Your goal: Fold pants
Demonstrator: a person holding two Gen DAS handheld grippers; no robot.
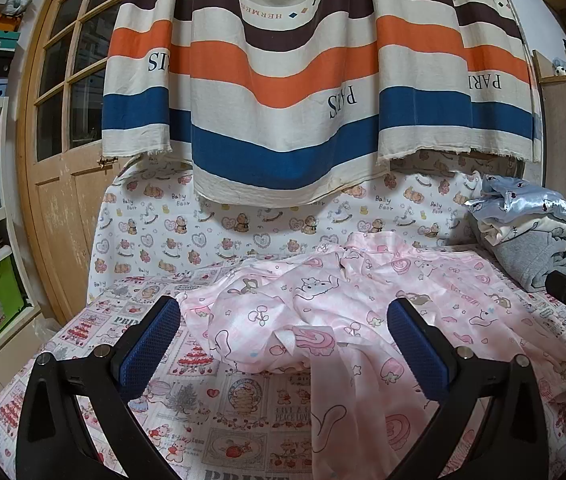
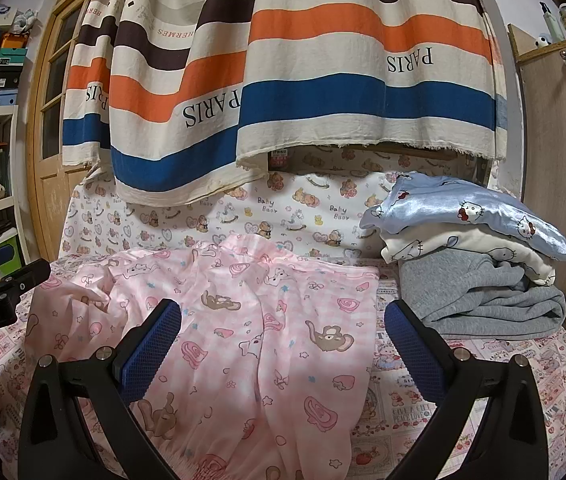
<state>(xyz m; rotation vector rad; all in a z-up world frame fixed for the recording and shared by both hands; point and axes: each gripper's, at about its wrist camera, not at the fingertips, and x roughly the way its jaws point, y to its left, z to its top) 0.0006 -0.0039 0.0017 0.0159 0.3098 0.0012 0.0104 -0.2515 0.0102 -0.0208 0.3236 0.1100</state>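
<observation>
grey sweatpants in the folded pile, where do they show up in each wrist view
Left wrist view: the grey sweatpants sit at the far right edge, bottom of the folded pile, right of the pink pyjama pants.
Right wrist view: grey sweatpants at right of centre, under the white and the blue Hello Kitty garments.
Shared landmark: the striped PARIS curtain hanging above the bed.

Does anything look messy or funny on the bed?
Yes. The pink cartoon-print pants lie crumpled and bunched on the patterned bed sheet, not flat, with one leg rumpled on the left side. Both grippers, left and right, are open above them. The stack of folded clothes looks tidy.
</observation>
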